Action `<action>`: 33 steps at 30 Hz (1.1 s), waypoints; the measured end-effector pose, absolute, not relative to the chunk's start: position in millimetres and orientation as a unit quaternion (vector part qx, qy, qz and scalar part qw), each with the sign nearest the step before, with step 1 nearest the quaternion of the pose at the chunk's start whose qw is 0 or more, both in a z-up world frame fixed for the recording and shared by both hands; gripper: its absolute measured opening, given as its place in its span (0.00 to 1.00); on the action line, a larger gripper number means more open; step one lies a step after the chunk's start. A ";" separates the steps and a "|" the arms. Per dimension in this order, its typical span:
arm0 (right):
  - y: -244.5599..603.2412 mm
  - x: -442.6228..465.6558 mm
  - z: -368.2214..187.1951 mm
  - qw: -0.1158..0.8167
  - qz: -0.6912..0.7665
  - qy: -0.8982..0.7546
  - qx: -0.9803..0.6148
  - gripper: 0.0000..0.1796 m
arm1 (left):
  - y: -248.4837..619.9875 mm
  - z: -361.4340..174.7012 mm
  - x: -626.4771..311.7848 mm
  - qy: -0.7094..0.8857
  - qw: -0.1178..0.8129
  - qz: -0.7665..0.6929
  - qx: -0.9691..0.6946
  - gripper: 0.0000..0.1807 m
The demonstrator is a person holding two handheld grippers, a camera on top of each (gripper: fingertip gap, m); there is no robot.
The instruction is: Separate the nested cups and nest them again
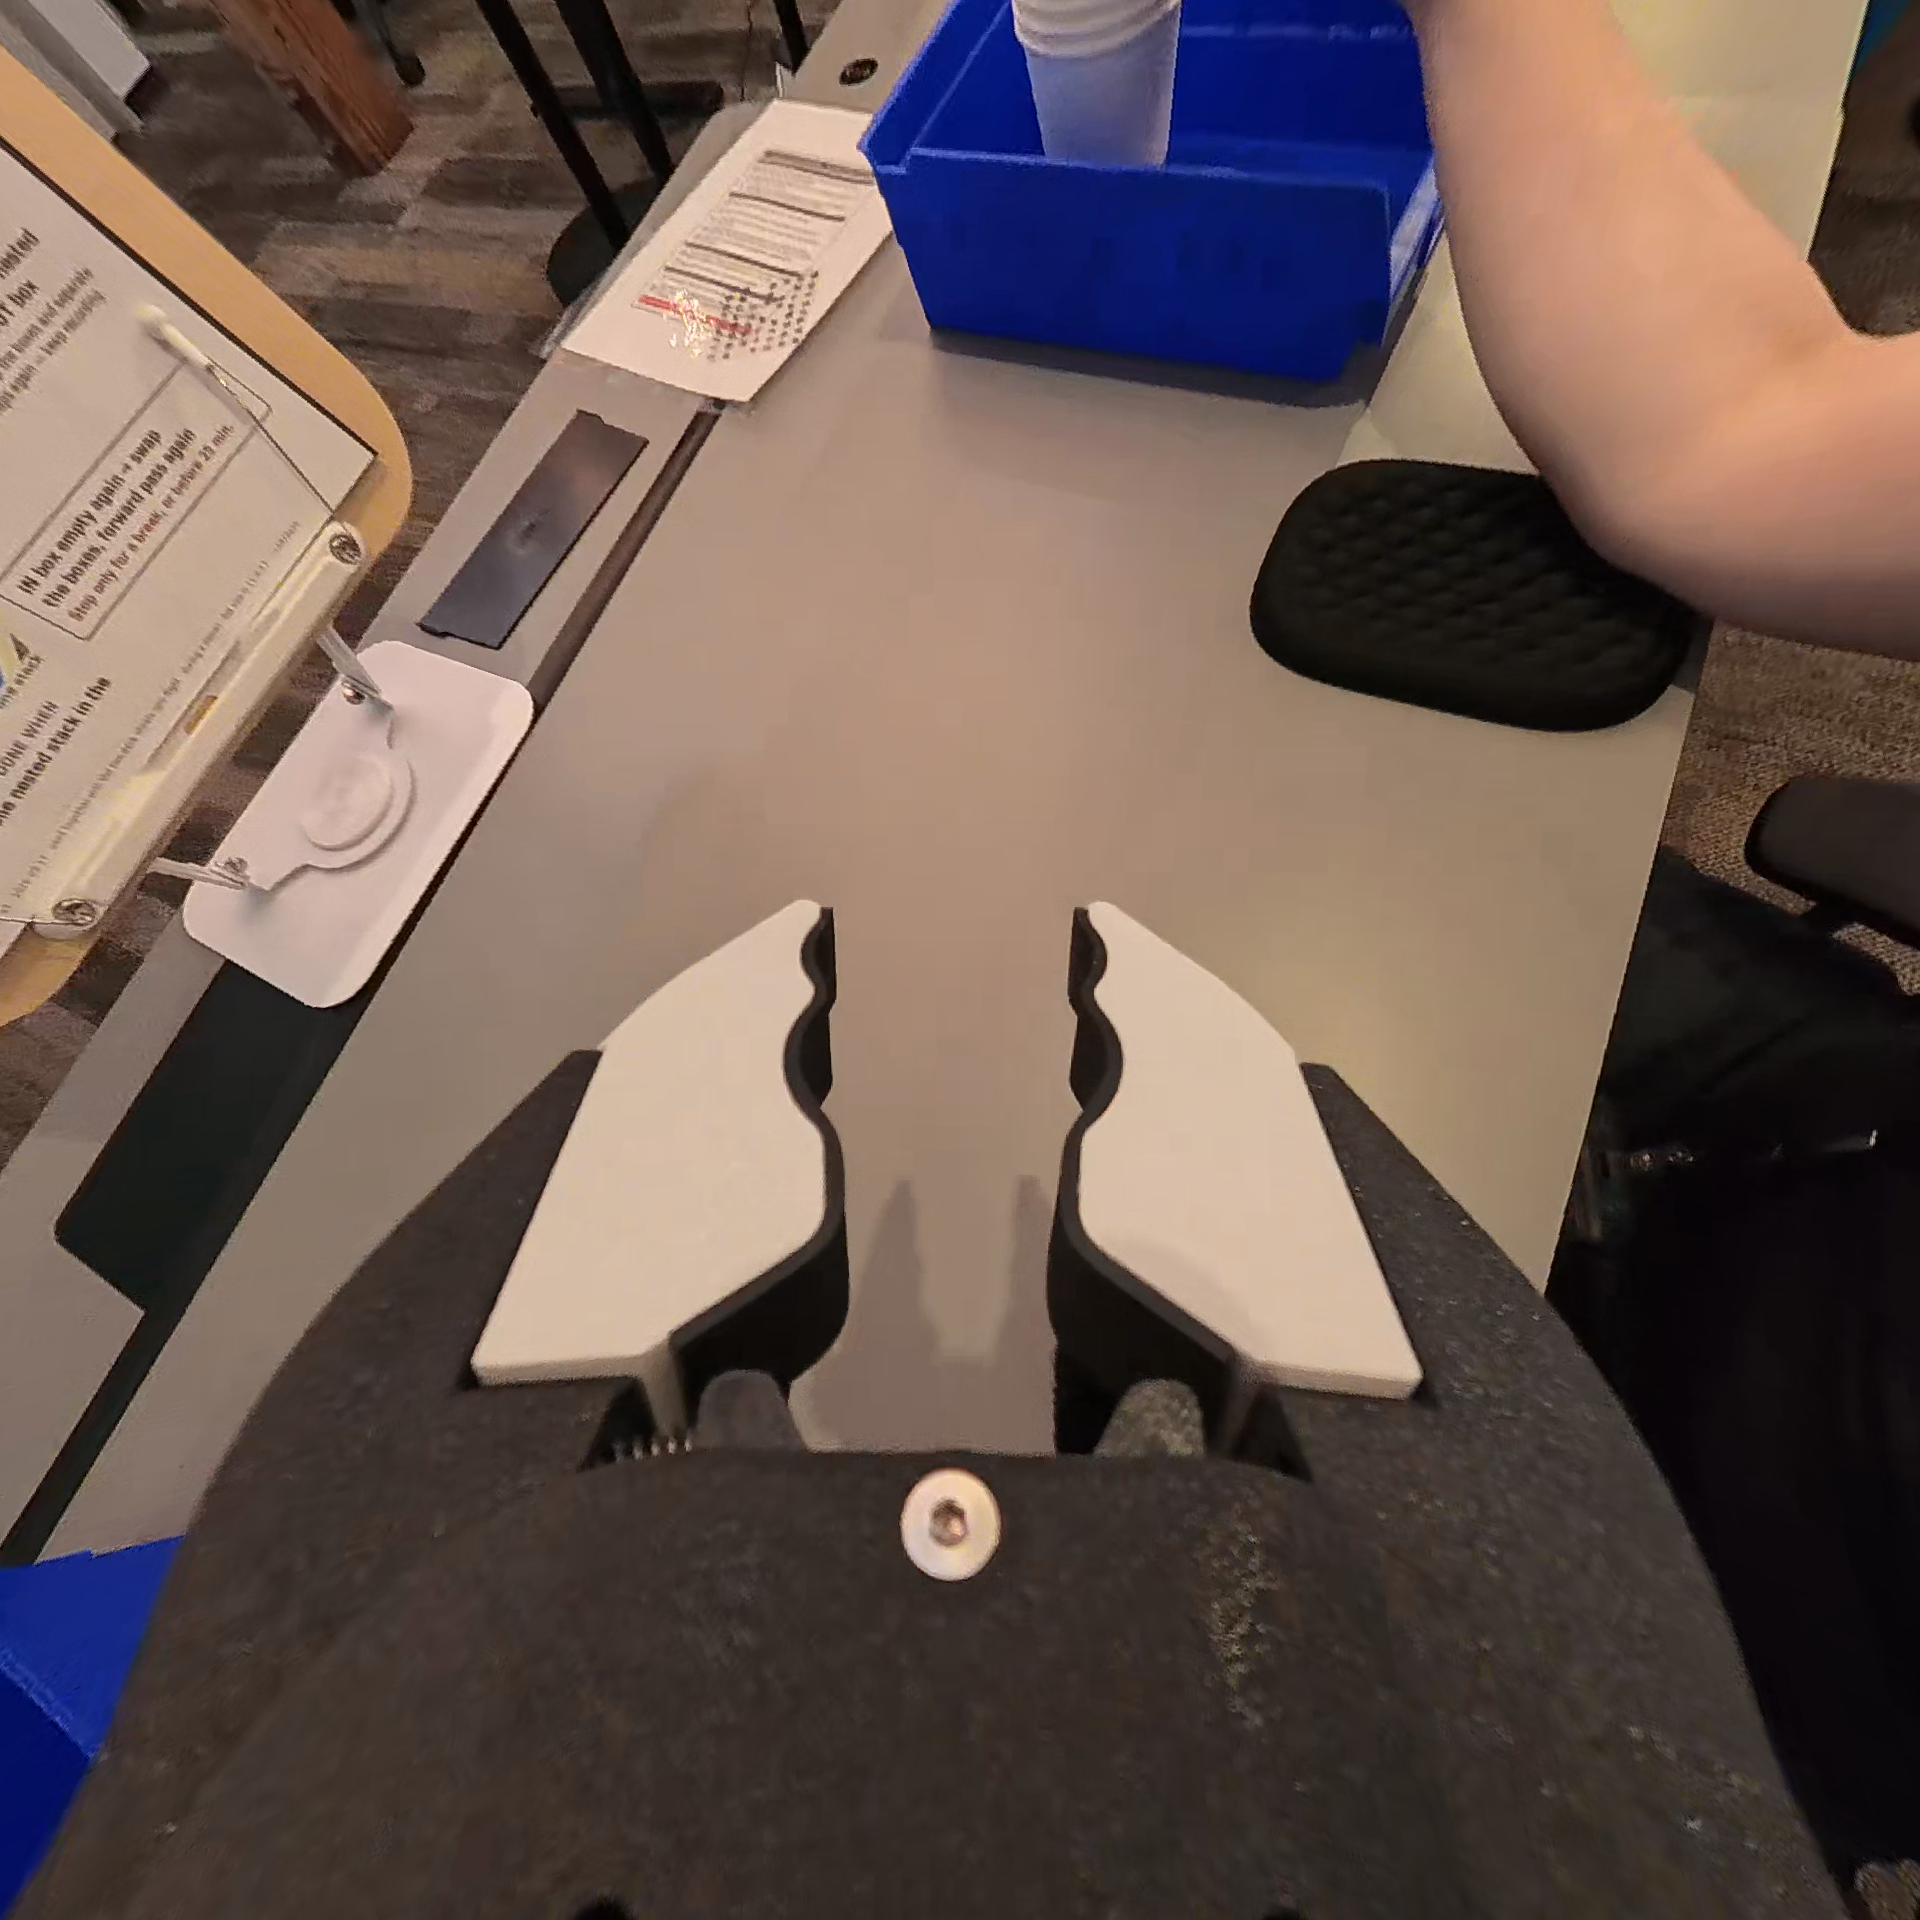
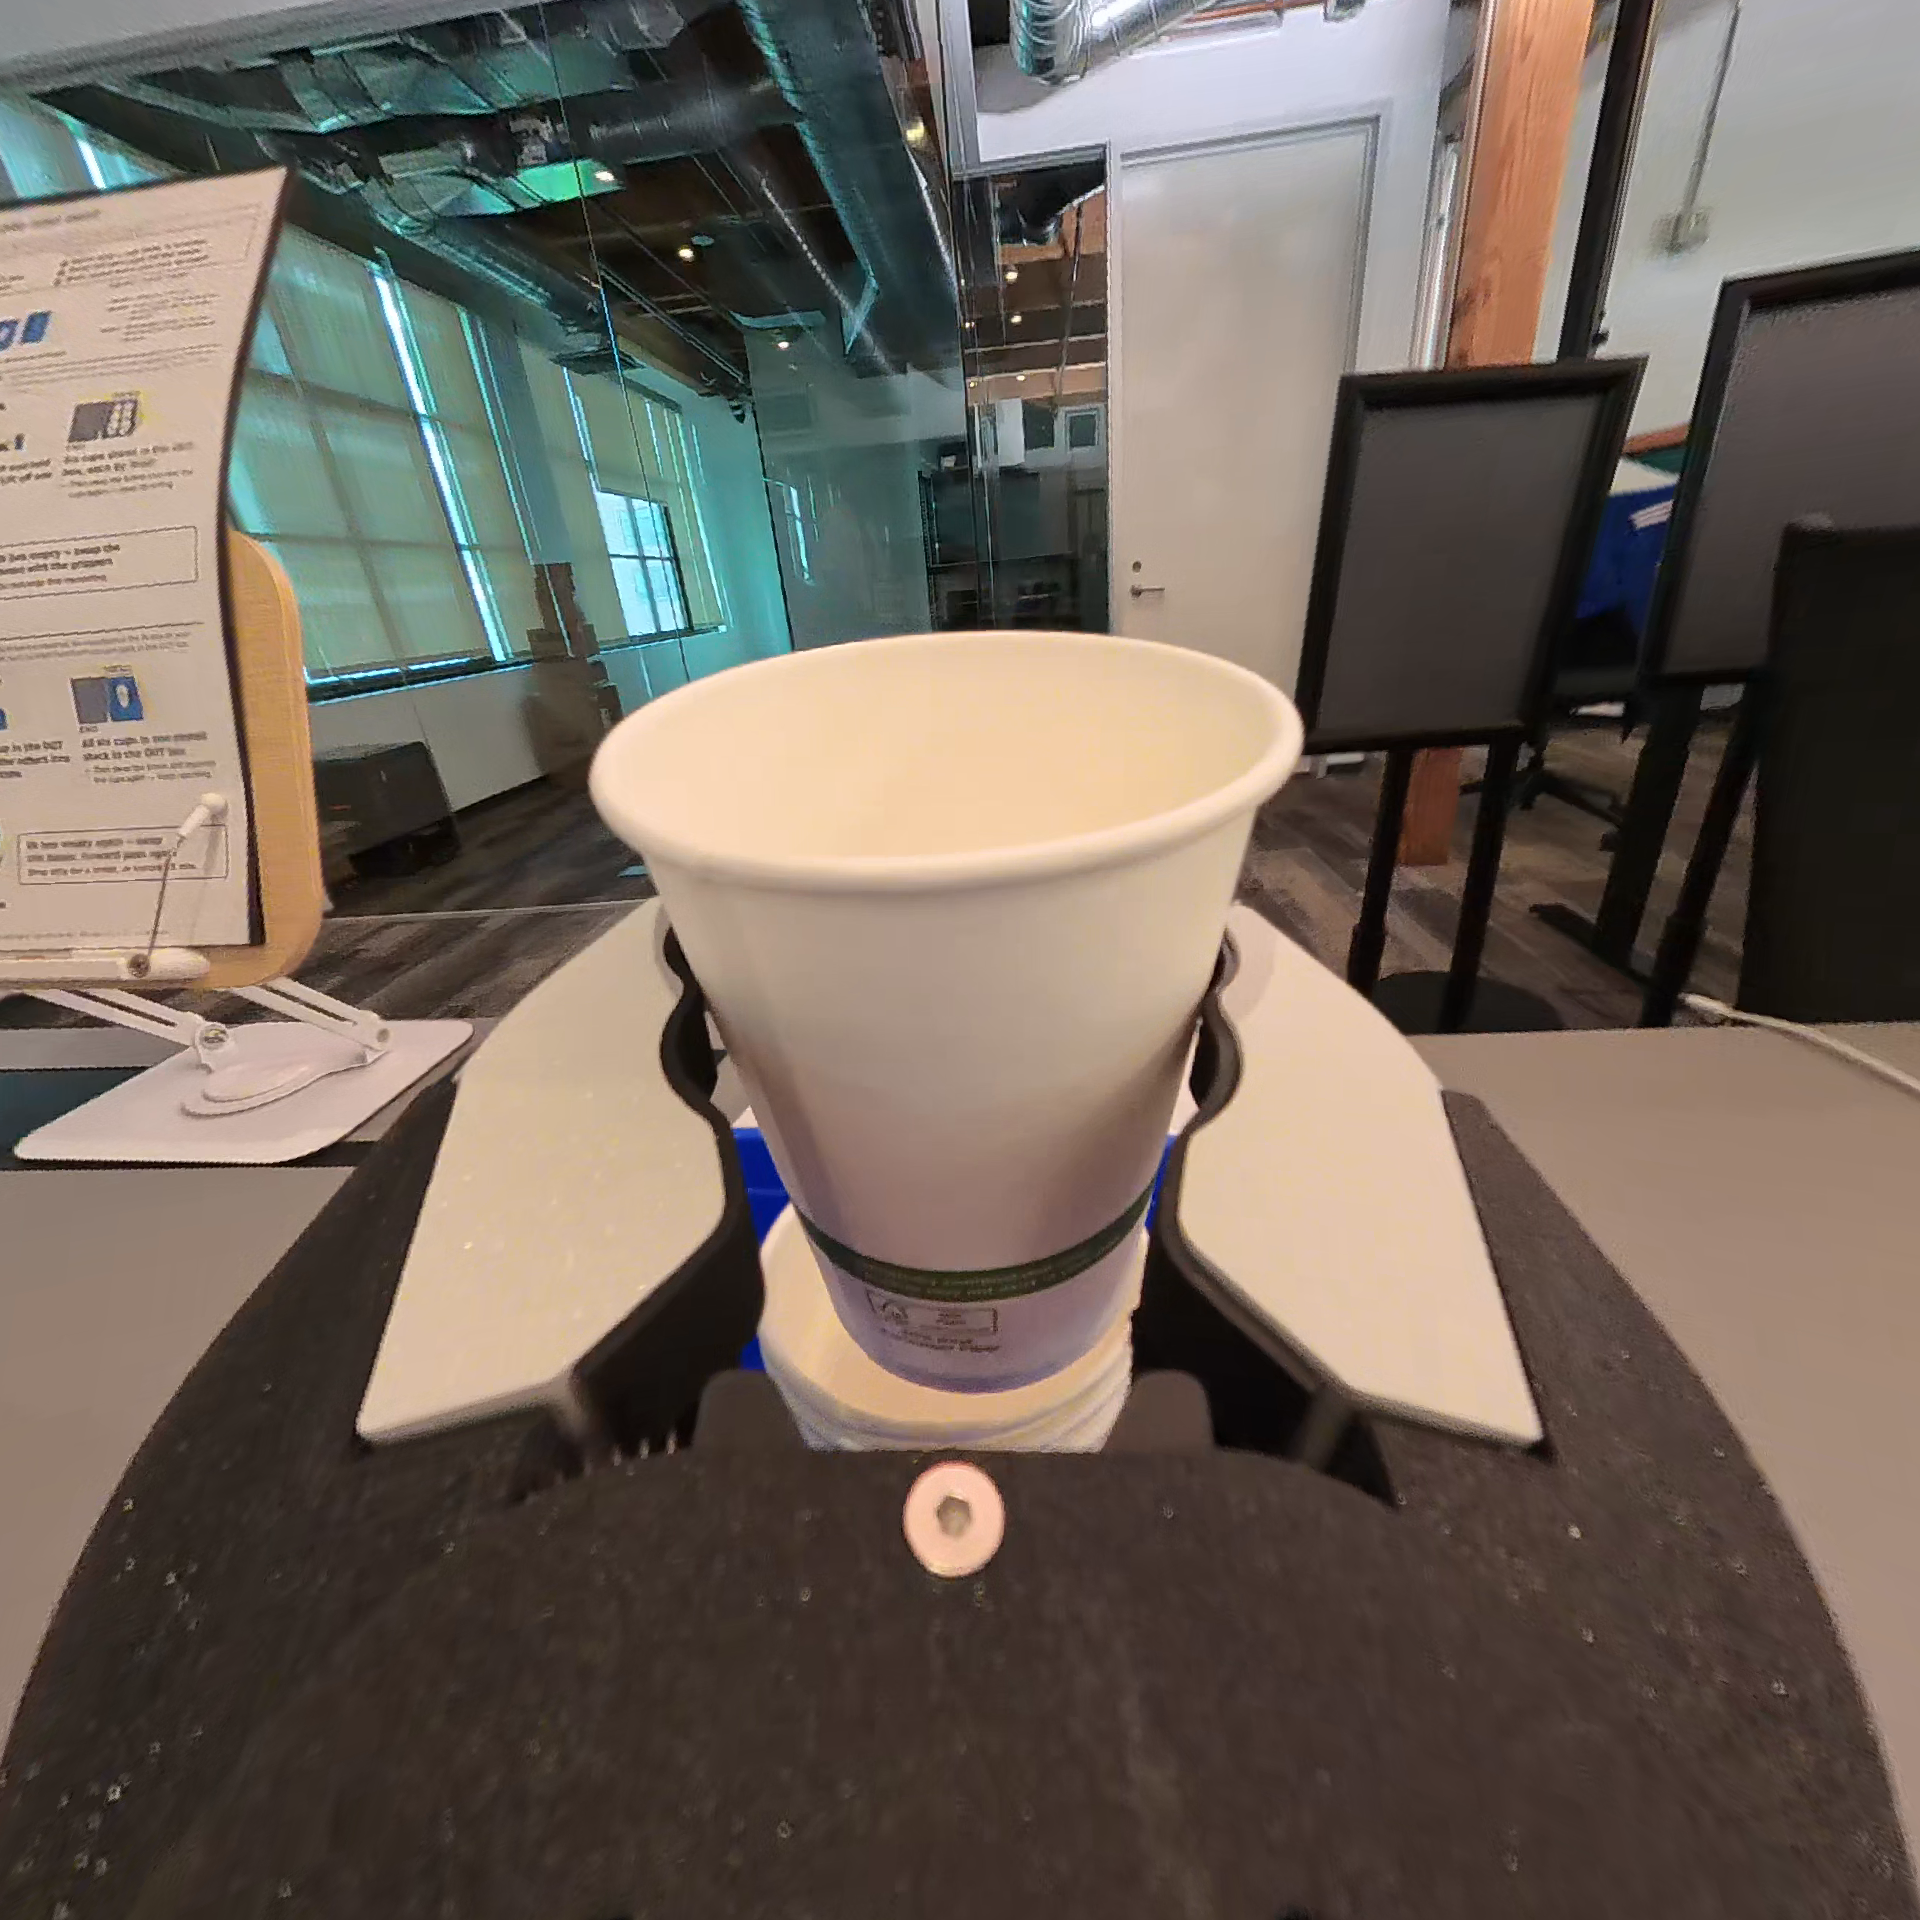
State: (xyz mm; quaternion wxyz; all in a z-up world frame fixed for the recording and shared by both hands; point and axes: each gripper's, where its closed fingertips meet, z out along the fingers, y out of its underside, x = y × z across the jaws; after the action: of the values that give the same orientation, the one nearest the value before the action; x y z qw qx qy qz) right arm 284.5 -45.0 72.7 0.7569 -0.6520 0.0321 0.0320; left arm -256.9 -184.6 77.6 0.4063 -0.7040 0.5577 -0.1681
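The right gripper (image 2: 951, 1049) is clamped on the top paper cup (image 2: 951, 935), one finger on each side of its wall a little below the rim, so the cup stays upright with its mouth open to the room. Its foot sits inside the rim of the stack of cups (image 2: 935, 1397) just under it; whether it is coming out of the stack or going in, I cannot tell. Gripping the wall well above the green band near its foot makes sense, since it keeps the fingers off the rims of the cups below, and a straight vertical pull or push should not jam.

The stack stands in the blue bin (image 1: 1143, 260), which I take as my landmark. From the left wrist view its lower part shows inside the bin, against the near wall. A bare forearm (image 1: 1621, 343) reaches in over the bin's right side, presumably carrying the right gripper.

The left gripper (image 1: 951, 930) hangs well short of the bin over bare worktop (image 1: 935, 644), fingers apart and holding nothing, perhaps waiting to steady the stack. A black pad (image 1: 1465, 592) lies nearer than the bin's right corner, a printed sheet (image 1: 727, 260) lies just left of the bin, and an instruction stand (image 1: 156, 582) sits farther left
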 end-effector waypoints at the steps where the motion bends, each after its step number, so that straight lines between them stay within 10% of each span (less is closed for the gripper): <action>1: -43.0 285.8 68.8 0.754 0.038 0.036 -0.654 0.50 | -186.6 75.7 -256.5 0.560 0.404 -0.165 -0.704 0.23; 15: -67.8 283.3 31.4 0.599 -0.016 -0.012 -0.801 0.57 | -176.9 83.9 -308.2 0.482 0.422 -0.119 -0.759 0.22; 23: -100.2 278.3 76.9 0.662 0.019 0.001 -0.750 0.54 | -126.4 86.2 -469.9 0.295 0.458 0.034 -0.838 0.22; 33: -92.9 266.2 69.0 0.642 0.029 -0.017 -0.766 0.53 | -92.4 -31.1 -585.3 0.106 0.353 0.012 -0.930 0.32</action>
State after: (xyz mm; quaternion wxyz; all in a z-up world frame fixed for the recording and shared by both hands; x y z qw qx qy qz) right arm 266.2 -92.9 69.0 0.6415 -0.7664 -0.0175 0.0286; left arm -585.3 -92.4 -31.1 0.3527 -0.9297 0.1056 0.0116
